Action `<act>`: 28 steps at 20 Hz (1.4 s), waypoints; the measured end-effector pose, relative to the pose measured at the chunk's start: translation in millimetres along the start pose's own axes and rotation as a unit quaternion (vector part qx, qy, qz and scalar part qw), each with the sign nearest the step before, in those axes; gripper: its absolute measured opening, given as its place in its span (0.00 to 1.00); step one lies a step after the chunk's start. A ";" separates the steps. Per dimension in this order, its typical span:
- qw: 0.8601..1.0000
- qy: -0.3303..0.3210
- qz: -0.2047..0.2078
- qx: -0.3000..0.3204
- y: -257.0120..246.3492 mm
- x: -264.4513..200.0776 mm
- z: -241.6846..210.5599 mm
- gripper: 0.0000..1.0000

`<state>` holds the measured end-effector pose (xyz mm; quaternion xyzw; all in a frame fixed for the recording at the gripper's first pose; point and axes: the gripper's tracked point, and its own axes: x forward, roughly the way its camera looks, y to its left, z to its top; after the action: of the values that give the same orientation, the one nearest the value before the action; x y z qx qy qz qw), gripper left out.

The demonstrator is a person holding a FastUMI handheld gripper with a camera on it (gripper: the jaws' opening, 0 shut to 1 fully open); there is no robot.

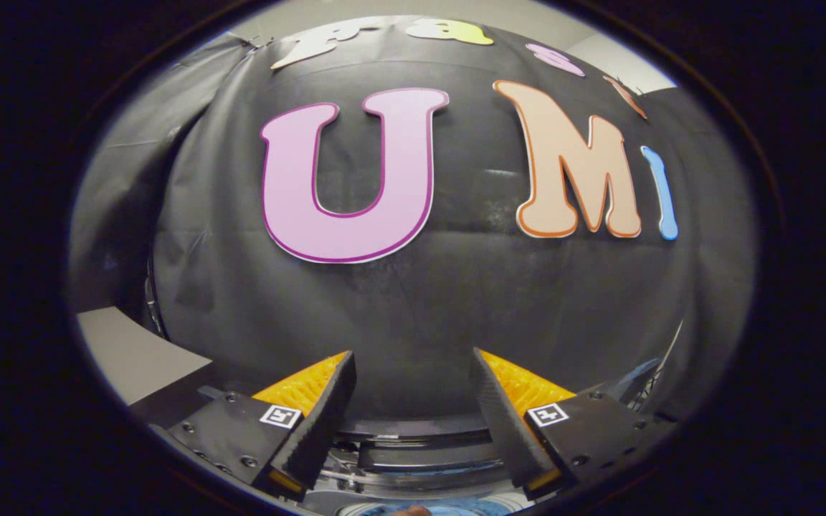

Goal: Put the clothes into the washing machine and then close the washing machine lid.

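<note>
Tool (411, 365): released, its two fingers spread well apart with nothing between them, pointed at the booth's black cloth wall (413, 301).

Washing machine (420, 459): sat low, between and beneath the fingers; a curved rim and layered grey parts were visible there, against the foot of the wall.

Clothes (449, 509): a strip of blue fabric lay at the very bottom, below the machine's rim; whether it was inside the drum could not be told.

Pale surface (133, 351): off to the left, beside the wall.
</note>
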<state>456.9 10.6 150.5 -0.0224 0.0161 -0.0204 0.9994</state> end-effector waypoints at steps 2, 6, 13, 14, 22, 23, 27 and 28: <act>1.000 -0.008 -0.003 0.002 -0.5 1.0 1.9 0.99; 1.000 0.001 -0.003 0.003 0.2 -1.2 1.7 0.99; 1.000 0.004 -0.024 -0.002 -2.0 -3.8 1.2 0.99; 1.000 0.005 -0.023 -0.001 -1.3 -3.9 1.5 0.99; 0.999 0.003 -0.035 0.000 -3.1 -6.0 2.8 0.99; 0.999 0.006 -0.032 -0.003 -4.4 -7.1 2.2 0.99; 0.999 0.000 -0.034 0.000 -6.6 -6.0 7.2 0.99; 0.999 0.000 -0.036 0.002 -7.6 -6.6 8.7 0.99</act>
<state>450.4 3.6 159.7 -0.0213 0.0156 -0.0564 0.9981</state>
